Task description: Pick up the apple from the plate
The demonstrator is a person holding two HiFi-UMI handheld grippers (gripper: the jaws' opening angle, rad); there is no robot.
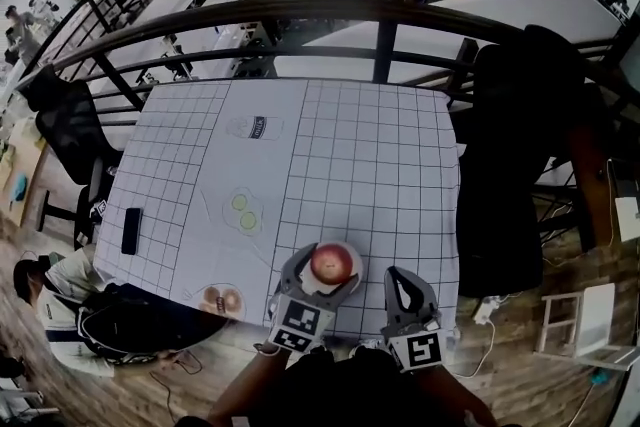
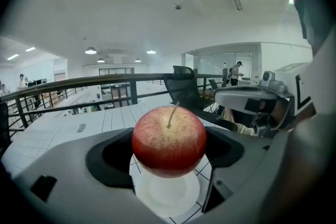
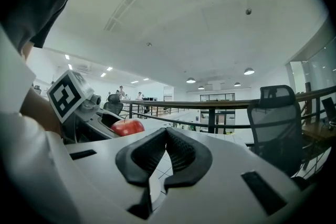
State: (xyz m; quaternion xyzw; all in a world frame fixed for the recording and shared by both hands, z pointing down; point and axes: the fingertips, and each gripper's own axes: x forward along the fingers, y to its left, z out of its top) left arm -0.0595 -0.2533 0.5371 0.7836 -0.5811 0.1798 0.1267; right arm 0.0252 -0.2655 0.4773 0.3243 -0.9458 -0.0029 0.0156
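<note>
One table [image 1: 380,165] under a white cloth ruled in squares fills the middle of the head view. A dark railing [image 1: 300,10] curves round its far side. Black office chairs stand at both flanks: a tall one [image 1: 520,145] close to the right edge and another [image 1: 68,130] off the far left corner. A person in a pale top [image 1: 60,300] sits low by the near left corner with a black bag [image 1: 130,325] beside them.

At the table's near edge the left gripper [image 1: 322,273] reaches forward, its two dark pads set against either side of the apple [image 2: 169,139] with no gap showing. The red apple sits stem up over the small white plate [image 2: 168,196]. Whether it rests on the plate or hangs just clear of it cannot be told.

Just right of the plate, the right gripper [image 3: 165,152] points the same way. Its jaws are closed tip to tip, with nothing between them. Seen from that gripper, the left one's marker cube [image 3: 68,94] stands at the left, and the apple peeks out beyond it.

Smaller things lie to the left on the cloth, all apart from the plate:
- a dish of round brownish pieces [image 1: 220,300] at the near edge
- two green slices [image 1: 243,210] nearer the middle
- a black slab [image 1: 131,230] by the left edge
- a small label [image 1: 257,127] on the far half
</note>
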